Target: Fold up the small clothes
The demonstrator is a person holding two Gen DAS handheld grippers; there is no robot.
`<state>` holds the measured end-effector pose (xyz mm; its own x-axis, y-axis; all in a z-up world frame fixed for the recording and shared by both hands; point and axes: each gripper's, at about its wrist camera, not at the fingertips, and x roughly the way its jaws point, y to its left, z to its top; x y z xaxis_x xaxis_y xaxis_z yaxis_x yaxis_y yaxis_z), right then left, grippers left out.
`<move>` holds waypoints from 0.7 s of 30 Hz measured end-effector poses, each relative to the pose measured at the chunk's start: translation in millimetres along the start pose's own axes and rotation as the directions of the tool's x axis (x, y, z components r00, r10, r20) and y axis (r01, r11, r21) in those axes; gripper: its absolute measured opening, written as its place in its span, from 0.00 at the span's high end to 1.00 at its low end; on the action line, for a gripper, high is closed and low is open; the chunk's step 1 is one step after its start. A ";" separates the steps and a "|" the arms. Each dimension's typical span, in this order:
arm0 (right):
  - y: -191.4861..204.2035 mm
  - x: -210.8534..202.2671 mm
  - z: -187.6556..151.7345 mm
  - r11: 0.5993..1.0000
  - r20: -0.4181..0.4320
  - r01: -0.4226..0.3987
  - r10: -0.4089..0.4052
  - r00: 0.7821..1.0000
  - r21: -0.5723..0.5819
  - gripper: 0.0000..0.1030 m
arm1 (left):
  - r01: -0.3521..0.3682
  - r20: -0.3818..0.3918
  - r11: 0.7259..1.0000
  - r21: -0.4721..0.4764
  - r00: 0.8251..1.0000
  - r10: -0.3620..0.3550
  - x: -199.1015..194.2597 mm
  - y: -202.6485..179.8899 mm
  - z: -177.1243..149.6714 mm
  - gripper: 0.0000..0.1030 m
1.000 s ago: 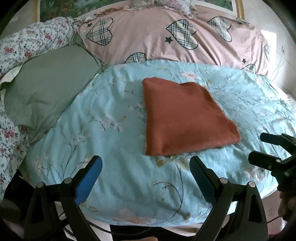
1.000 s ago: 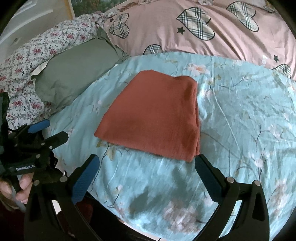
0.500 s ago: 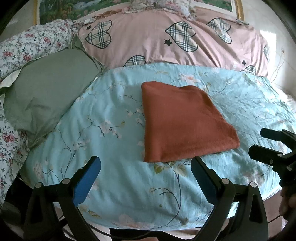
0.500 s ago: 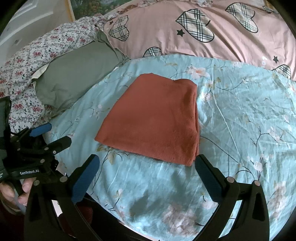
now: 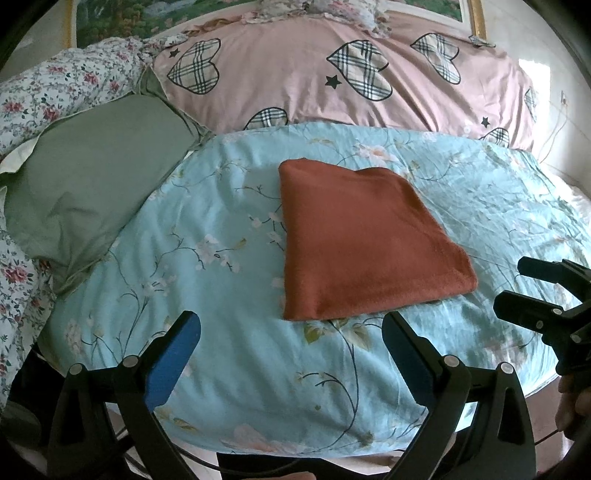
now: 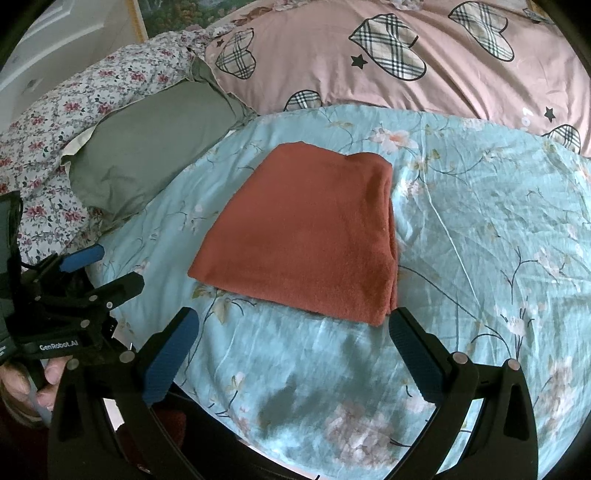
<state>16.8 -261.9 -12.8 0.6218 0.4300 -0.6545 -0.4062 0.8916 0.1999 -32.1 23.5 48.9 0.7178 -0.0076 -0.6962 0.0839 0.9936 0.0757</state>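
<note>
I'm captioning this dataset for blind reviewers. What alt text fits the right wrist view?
A rust-orange folded cloth lies flat on a light blue floral bedspread, just beyond the open, empty right gripper. The left gripper is at the left edge, with a green pillow and pink heart-print pillow behind.

Right gripper (image 5: 517,284) cut off by the right edge in the left wrist view. Framed picture (image 5: 155,16) past the pink pillow (image 5: 332,74) cropped at top. Hand (image 6: 26,384) on left gripper (image 6: 107,269) mostly hidden.
</note>
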 end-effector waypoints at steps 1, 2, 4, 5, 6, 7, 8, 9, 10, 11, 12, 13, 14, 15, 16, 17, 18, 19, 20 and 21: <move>-0.4 0.2 -0.3 1.000 -0.001 0.000 0.000 1.000 0.000 0.00 | 0.001 -0.002 1.000 0.001 1.000 -0.001 0.3 -0.5 -0.1 0.04; -0.6 0.7 -0.8 1.000 -0.004 0.002 -0.002 1.000 0.000 0.00 | 0.003 -0.003 1.000 0.002 1.000 -0.003 0.6 -0.8 -0.5 0.04; -1.1 2.1 -1.7 1.000 -0.010 0.005 -0.005 1.000 0.002 0.00 | 0.005 -0.005 1.000 0.006 1.000 -0.005 1.5 -1.5 -0.3 0.04; -2.4 3.4 -1.6 1.000 -0.014 0.005 -0.005 1.000 0.004 0.00 | 0.006 -0.007 1.000 0.007 1.000 -0.006 2.0 -1.9 -0.3 0.04; -3.7 4.3 -1.7 1.000 -0.017 0.006 -0.006 1.000 0.006 0.00 | 0.005 -0.009 1.000 0.007 1.000 -0.005 2.4 -2.3 -0.4 0.04; -4.4 4.8 -1.9 1.000 -0.019 0.006 -0.005 1.000 0.008 0.00 | 0.006 -0.011 1.000 0.007 1.000 -0.006 3.2 -2.2 -0.3 0.04; -5.4 5.2 -2.0 1.000 -0.021 0.004 -0.004 1.000 0.009 0.00 | 0.007 -0.013 1.000 0.008 1.000 -0.007 3.8 -2.4 -0.5 0.04; -6.4 5.5 -1.9 1.000 -0.022 0.003 -0.003 1.000 0.010 0.00 | 0.008 -0.016 1.000 0.007 1.000 -0.007 4.3 -3.1 -0.6 0.04; -6.8 5.5 -1.8 1.000 -0.022 0.003 -0.003 1.000 0.010 0.00 | 0.008 -0.018 1.000 0.007 1.000 -0.008 4.9 -3.4 -0.5 0.04; -6.8 5.6 -1.7 1.000 -0.022 0.002 -0.002 1.000 0.010 0.00 | 0.010 -0.020 1.000 0.007 1.000 -0.010 5.4 -3.4 -0.7 0.04; -6.7 5.7 -1.7 1.000 -0.023 0.002 -0.002 1.000 0.009 0.00 | 0.009 -0.021 1.000 0.007 1.000 -0.009 5.9 -3.8 -0.5 0.04; -6.3 5.7 -1.9 1.000 -0.023 0.004 -0.004 1.000 0.009 0.00 | 0.009 -0.022 1.000 0.007 1.000 -0.009 6.2 -4.1 -0.3 0.04; -6.5 6.0 -2.0 1.000 -0.025 0.004 -0.004 1.000 0.009 0.00 | 0.009 -0.022 1.000 0.007 1.000 -0.009 6.2 -4.2 0.0 0.04; -6.9 6.8 -2.0 1.000 -0.028 0.005 -0.005 1.000 0.008 0.00 | 0.009 -0.022 1.000 0.007 1.000 -0.008 6.3 -4.2 0.0 0.04; -7.6 7.6 -2.2 1.000 -0.032 0.005 -0.005 0.999 0.007 0.00 | 0.008 -0.023 1.000 0.007 1.000 -0.008 6.2 -4.2 0.0 0.04; -7.3 8.8 -2.6 1.000 -0.036 0.006 -0.006 0.999 0.007 0.00 | 0.009 -0.025 1.000 0.006 1.000 -0.008 6.6 -4.1 -0.2 0.04; -7.6 9.6 -3.2 1.000 -0.038 0.007 -0.006 0.999 0.007 0.00 | 0.009 -0.026 1.000 0.007 1.000 -0.009 7.5 -4.2 -0.5 0.04; -7.7 10.2 -3.6 1.000 -0.041 0.007 -0.007 0.999 0.009 0.00 | 0.010 -0.028 1.000 0.007 1.000 -0.010 8.0 -4.2 -0.8 0.04; -7.9 10.9 -3.9 1.000 -0.043 0.005 -0.005 0.999 0.008 0.00 | 0.010 -0.029 1.000 0.008 1.000 -0.010 8.7 -4.2 -0.9 0.04; -7.9 11.1 -4.3 1.000 -0.044 0.005 -0.004 0.999 0.009 0.00 | 0.010 -0.030 1.000 0.009 1.000 -0.010 9.2 -4.3 -1.2 0.04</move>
<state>24.0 -264.7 -24.8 0.5936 0.4197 -0.6867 -0.3977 0.8948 0.2031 -26.7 19.3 41.3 0.6962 -0.0138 -0.7177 0.0969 0.9925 0.0750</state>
